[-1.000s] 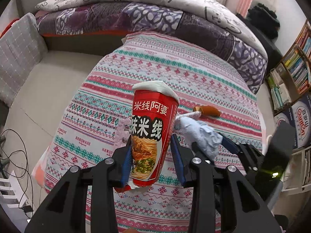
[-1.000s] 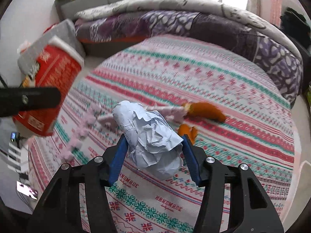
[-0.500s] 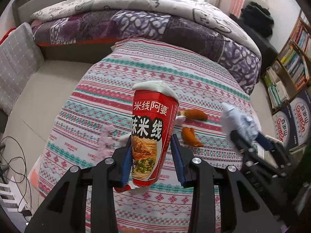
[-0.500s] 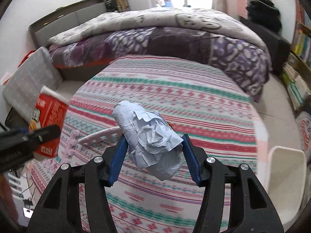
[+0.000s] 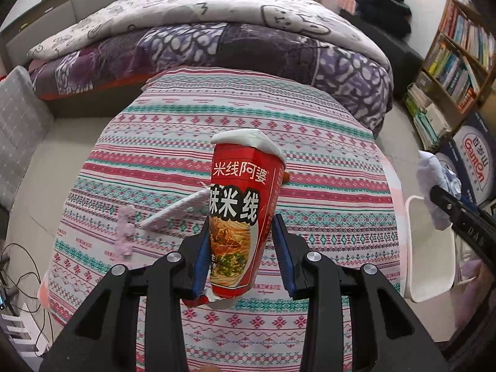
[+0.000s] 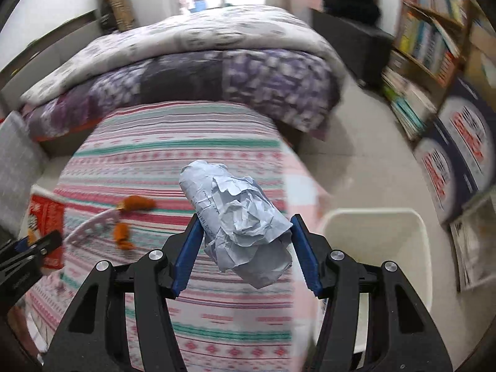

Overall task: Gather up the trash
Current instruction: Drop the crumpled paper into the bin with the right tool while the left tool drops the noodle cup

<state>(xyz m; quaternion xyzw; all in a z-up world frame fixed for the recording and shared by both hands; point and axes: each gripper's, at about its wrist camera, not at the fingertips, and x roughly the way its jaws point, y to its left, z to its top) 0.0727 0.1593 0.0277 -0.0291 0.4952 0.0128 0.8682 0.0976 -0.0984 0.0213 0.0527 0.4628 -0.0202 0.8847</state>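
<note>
Over the striped tablecloth (image 5: 235,117), the left gripper (image 5: 241,248) has its fingers clenched on a red noodle cup (image 5: 241,217), upright between them. The right gripper (image 6: 245,241) clamps a crumpled paper ball (image 6: 241,217) near the white bin (image 6: 375,232).

Left wrist view: high over patterned tablecloth (image 5: 235,117), facing bed (image 5: 201,40), bookshelf (image 5: 458,59) at right edge. Close on left gripper (image 5: 241,248), noodle cup (image 5: 241,217) fills centre. Right wrist view: same heading, panned right, blurred, above white bin (image 6: 378,241). Close on right gripper (image 6: 245,245), crumpled paper (image 6: 241,220) central. Shared: tablecloth, bed, bookshelf, bin, each other's gripper at frame edge.
</note>
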